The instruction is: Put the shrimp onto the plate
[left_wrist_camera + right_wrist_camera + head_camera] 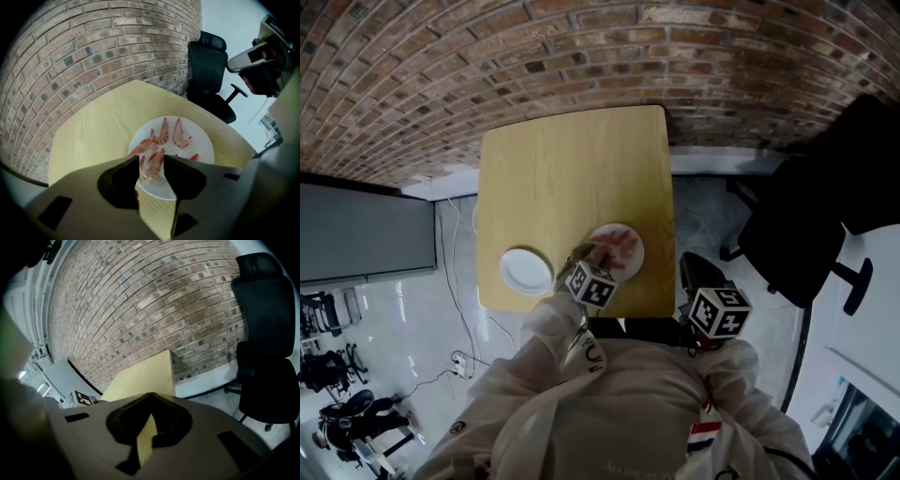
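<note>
A white plate [197, 140] near the table's front right edge holds several pink shrimp. My left gripper [152, 161] points steeply down over its near side. Its jaws stand partway apart, closed on one shrimp [151, 168] that fills the gap between them and lies low over the plate. From the head view the same gripper [587, 255] reaches onto that plate [630, 236]. To the left an empty white plate [526, 271] sits at the front edge. My right gripper [150, 395] hangs off the table's right side with its tips together and nothing held.
The light wooden table [572, 169] backs onto a brick wall [581, 56]. A black office chair [806, 234] stands on the floor to the right. A grey cabinet [356, 234] is at the left, with cables on the floor below the table.
</note>
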Demonstrator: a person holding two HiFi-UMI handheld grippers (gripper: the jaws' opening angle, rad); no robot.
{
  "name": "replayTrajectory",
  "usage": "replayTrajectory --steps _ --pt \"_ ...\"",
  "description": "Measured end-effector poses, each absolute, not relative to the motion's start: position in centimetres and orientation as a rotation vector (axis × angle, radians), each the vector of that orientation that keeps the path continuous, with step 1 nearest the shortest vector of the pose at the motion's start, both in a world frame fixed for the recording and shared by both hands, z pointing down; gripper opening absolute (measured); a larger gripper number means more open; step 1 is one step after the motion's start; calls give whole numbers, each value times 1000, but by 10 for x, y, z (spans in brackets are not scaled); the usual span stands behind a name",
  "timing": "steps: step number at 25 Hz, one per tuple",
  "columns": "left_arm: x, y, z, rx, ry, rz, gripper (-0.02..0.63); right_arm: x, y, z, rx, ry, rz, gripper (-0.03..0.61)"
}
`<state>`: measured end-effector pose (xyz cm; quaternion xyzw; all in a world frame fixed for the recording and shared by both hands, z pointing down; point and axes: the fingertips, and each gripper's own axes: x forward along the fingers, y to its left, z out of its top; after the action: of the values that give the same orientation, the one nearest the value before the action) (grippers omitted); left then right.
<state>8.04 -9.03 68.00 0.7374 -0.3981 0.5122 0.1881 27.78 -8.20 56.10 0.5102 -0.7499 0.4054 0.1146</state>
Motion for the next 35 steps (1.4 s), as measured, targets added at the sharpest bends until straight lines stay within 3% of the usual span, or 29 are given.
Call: replayTrajectory --steps 14,23,35 --pt "83 -86 669 2101 -1123 1390 164 273 -72 567 1489 -2189 1207 23" --pt "82 -82 641 2201 -1110 1190 164 247 -66 561 1480 -2204 1182 23" --pt "5 -67 575 2292 -1291 943 133 167 -48 533 1479 -2254 1081 23"
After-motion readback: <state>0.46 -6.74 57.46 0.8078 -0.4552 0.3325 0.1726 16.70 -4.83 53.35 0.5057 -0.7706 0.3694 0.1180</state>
